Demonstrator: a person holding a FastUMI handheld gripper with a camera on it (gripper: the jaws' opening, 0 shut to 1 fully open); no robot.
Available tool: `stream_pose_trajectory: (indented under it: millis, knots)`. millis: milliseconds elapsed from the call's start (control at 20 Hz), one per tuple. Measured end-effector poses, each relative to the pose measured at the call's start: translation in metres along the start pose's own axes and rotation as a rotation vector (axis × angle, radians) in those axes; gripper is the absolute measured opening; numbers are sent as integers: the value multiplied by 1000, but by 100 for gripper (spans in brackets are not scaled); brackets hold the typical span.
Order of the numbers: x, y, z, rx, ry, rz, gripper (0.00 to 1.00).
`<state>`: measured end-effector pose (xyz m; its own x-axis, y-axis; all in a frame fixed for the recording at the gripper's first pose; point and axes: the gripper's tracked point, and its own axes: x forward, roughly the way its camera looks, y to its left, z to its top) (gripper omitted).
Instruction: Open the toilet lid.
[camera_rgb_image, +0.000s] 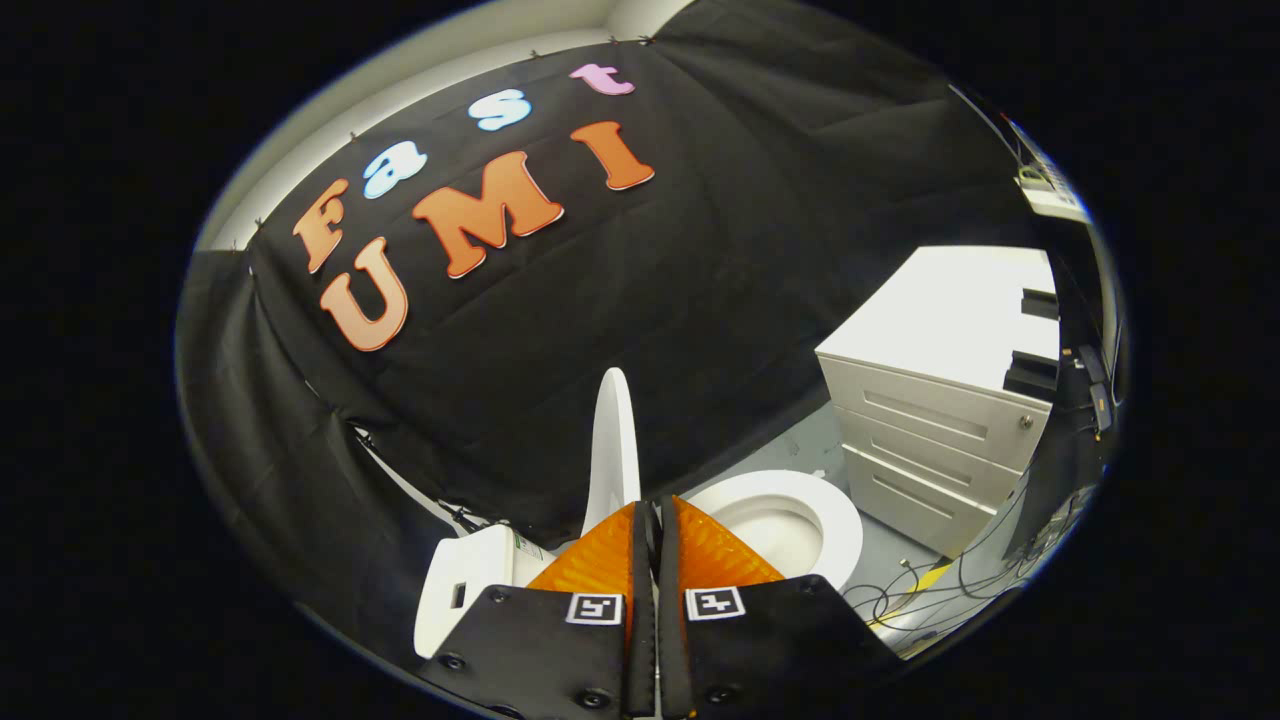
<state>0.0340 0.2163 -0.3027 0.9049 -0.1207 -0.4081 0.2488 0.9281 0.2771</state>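
- While the toilet lid (613, 450) stood raised upright just beyond the fingertips, the gripper (655, 510) had its orange fingers (600, 565) pressed together, holding nothing.
- Beside the lid, the white seat (835, 520) ringed the open bowl.
- A white drawer cabinet (940, 400) stood beyond the toilet, with cables (920, 590) on the floor.

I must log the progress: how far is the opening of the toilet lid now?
It looks done: the lid stands upright against the tank, and the seat and bowl lie uncovered. The gripper has its orange fingers closed together, with nothing seen between them. Nothing seems left except withdrawing.
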Motion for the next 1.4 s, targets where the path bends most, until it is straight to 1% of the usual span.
stream_pose_trajectory:
  millis: [100,350,650,1000,1400]
  knots:
    - [-5,15,-1,-48,-14,4,10]
    - [-14,51,-3,-94,-28,40,10]
    - [-32,114,-14,-144,-39,126,13]
    - [-50,193,-41,-249,-46,219,13]
    - [-66,258,-81,-319,-20,312,13]
